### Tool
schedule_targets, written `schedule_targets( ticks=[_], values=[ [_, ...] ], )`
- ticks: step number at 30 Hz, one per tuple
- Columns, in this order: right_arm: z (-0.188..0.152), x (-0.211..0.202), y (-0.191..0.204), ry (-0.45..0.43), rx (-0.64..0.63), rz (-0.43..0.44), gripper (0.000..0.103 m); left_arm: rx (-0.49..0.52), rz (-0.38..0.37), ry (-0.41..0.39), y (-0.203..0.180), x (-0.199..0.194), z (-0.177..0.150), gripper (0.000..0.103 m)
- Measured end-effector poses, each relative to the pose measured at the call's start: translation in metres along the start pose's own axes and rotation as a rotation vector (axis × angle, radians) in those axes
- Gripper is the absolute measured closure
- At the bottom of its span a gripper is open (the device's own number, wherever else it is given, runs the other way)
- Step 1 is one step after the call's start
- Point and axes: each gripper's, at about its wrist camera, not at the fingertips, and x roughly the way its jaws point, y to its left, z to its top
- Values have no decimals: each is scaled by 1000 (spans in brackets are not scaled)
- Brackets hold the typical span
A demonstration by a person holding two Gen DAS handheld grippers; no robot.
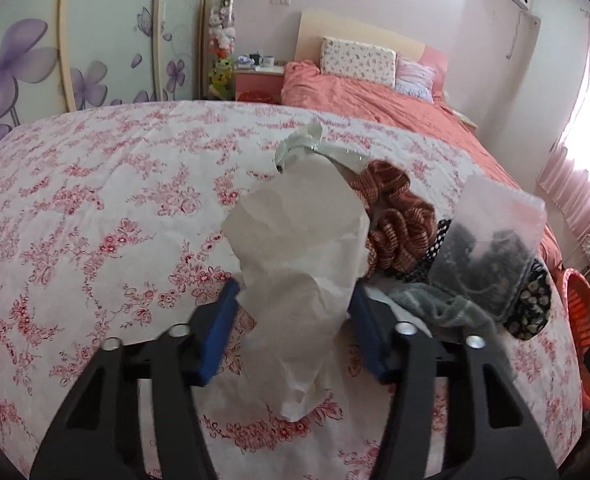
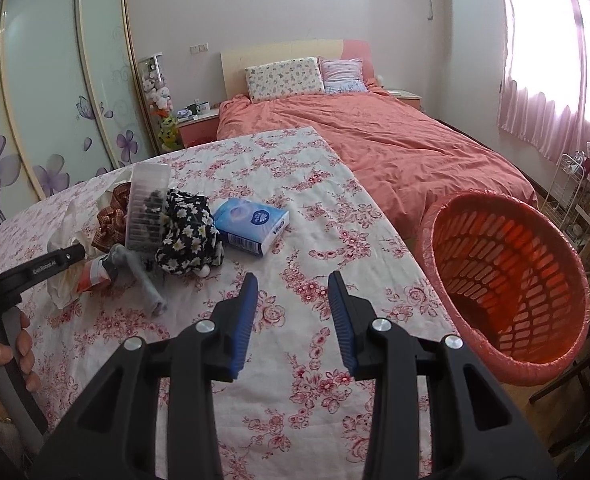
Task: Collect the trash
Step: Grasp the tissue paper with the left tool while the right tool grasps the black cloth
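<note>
A crumpled white paper [image 1: 295, 240] stands between the blue pads of my left gripper [image 1: 295, 289], which is shut on it above the floral tablecloth [image 1: 95, 200]. In the right wrist view the same paper [image 2: 61, 236] shows at the far left, with one left finger [image 2: 65, 258] against it. My right gripper [image 2: 293, 292] hovers open over the bare cloth [image 2: 315, 184], nothing between its pads. An orange trash basket [image 2: 555, 280] lined with a thin bag stands at the table's right edge, tilted toward me.
A pile lies beside the paper: brown checked ribbon [image 1: 399, 232], clear plastic box [image 2: 147, 208] of dark items, black daisy-print cloth [image 2: 187, 232], grey sock [image 2: 143, 280], orange-white wrapper [image 2: 91, 278]. A blue tissue pack [image 2: 251, 220] sits nearby. A person's hand [image 2: 11, 356] holds the left handle.
</note>
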Motion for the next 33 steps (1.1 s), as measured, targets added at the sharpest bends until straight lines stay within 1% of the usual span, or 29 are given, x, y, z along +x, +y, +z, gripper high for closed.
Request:
schedule_targets(
  ticks=[1, 2, 3, 4, 6, 9, 13, 18, 21, 25, 26, 27, 28, 29, 30, 33],
  values=[
    [0, 0, 1, 0, -1, 2, 66, 0, -7, 1, 0, 0, 0, 60],
    [1, 0, 3, -1, -4, 5, 66, 4, -13, -6, 1, -1, 0, 62],
    [2, -1, 5, -3, -8, 9, 66, 11, -13, -16, 0, -3, 0, 68],
    [3, -1, 7, -4, -10, 14, 66, 19, -13, -27, -1, -7, 0, 71],
    [5, -1, 9, -7, -10, 25, 66, 19, -15, -39, 0, -10, 0, 73],
    [13, -1, 18, -16, -11, 52, 66, 7, -13, -52, 7, -15, 0, 75],
    [20, 1, 30, -20, -16, 96, 66, -16, -19, -65, 17, -24, 0, 76],
    [26, 14, 48, -6, -37, 121, 66, -25, -18, -87, 27, -35, 2, 76],
    [31, 30, 59, 25, -29, 145, 69, -23, -20, -95, 30, -42, 3, 76],
    [35, 52, 66, 69, -26, 140, 72, -16, -25, -97, 32, -44, 2, 76],
    [35, 59, 67, 88, -26, 136, 76, -13, -27, -95, 31, -44, 2, 76],
    [35, 63, 67, 101, -25, 136, 87, -12, -29, -94, 33, -42, 3, 76],
    [34, 67, 67, 117, -27, 143, 93, -9, -32, -91, 32, -42, 2, 76],
    [33, 68, 67, 116, -27, 146, 97, -6, -35, -89, 31, -42, 1, 76],
    [33, 64, 66, 106, -27, 158, 99, -5, -36, -89, 29, -44, 0, 76],
    [36, 48, 63, 69, -24, 177, 99, 3, -44, -91, 27, -46, 0, 76]
  ],
)
